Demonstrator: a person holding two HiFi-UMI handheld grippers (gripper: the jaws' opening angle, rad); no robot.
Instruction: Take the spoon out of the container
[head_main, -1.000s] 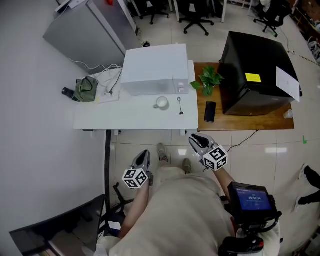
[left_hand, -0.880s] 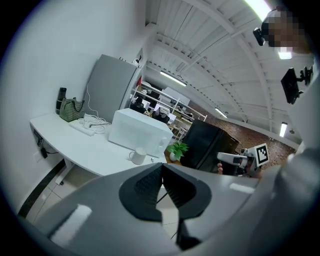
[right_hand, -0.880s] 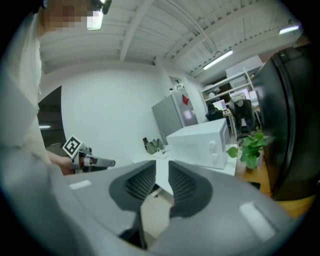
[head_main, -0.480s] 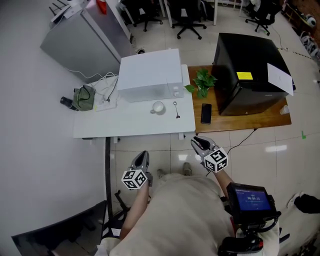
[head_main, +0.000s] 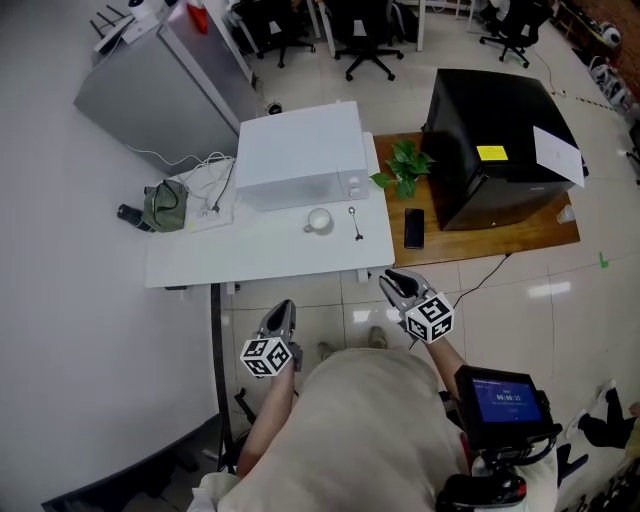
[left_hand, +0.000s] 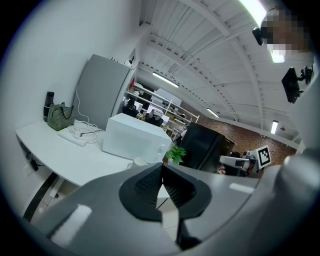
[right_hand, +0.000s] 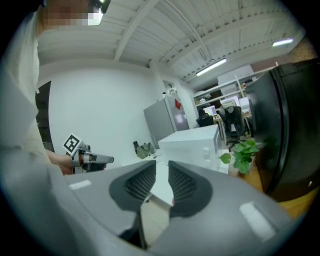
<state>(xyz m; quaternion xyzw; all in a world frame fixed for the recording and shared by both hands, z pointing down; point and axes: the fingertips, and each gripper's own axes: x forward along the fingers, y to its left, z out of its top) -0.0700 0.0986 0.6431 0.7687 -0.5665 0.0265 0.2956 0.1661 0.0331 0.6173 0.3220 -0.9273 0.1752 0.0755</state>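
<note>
A small metal spoon (head_main: 356, 222) lies flat on the white table (head_main: 250, 255), just right of a white cup (head_main: 319, 220); the cup (left_hand: 138, 161) also shows in the left gripper view. Both grippers hover over the floor, short of the table's near edge, and hold nothing. My left gripper (head_main: 283, 308) is below the table's middle, its pads meeting at the tips (left_hand: 161, 167). My right gripper (head_main: 390, 277) is near the table's right corner, a narrow empty gap between its pads (right_hand: 161, 167).
A white microwave (head_main: 300, 155) stands behind the cup. A green bag (head_main: 165, 205) and cables lie at the table's left end. To the right, a wooden table (head_main: 490, 240) carries a plant (head_main: 405, 168), a phone (head_main: 414, 228) and a black cabinet (head_main: 495, 145).
The head view has shifted slightly, so the table sits a little higher in the picture. Both grippers stay in about the same place; spoon and cup have not moved.
</note>
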